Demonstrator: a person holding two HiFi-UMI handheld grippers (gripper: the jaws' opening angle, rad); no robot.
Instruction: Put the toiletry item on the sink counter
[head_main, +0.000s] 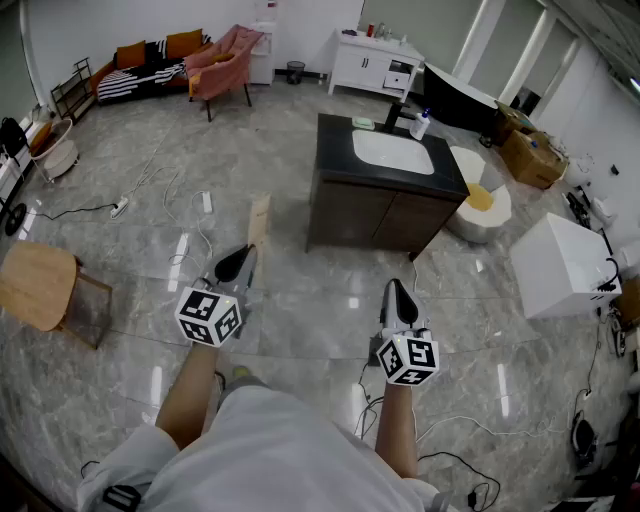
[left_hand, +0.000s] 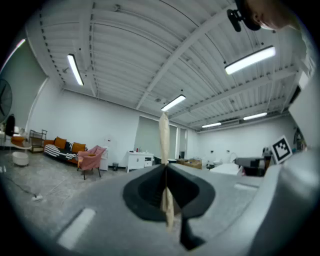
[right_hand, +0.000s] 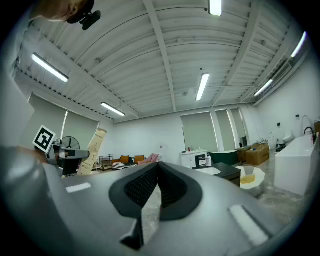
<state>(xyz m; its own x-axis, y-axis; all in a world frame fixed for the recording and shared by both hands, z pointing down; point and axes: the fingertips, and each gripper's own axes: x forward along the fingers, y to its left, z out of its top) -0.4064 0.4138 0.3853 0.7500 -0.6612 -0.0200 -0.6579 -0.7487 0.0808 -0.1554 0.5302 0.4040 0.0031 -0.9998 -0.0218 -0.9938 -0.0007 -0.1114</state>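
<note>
Left gripper (head_main: 243, 258) jaws are closed on the toiletry item (head_main: 259, 220), a thin flat tan packet. It is held at its lower end and stands up and forward from the tips. The left gripper view confirms this: the packet (left_hand: 164, 135) shows edge-on, pinched between the two pads. Right gripper (head_main: 398, 295) jaws are together with nothing between them, and it is carried level beside the left.

Both tools are held in front of the person over open floor (head_main: 300, 330). The sink counter (head_main: 340, 135), a dark-topped cabinet with a white basin (head_main: 393, 150) and a bottle (head_main: 420, 125) at its far edge, stands ahead and slightly right, well apart from the packet.

Assessment: the item is secured and the carry step is in hand; placement is not yet done. The next move calls for closing on the cabinet and bringing the left gripper over bare dark top beside the basin. The packet should be lowered flat before release, since a thin packet set down on edge is likely to tip.
</note>
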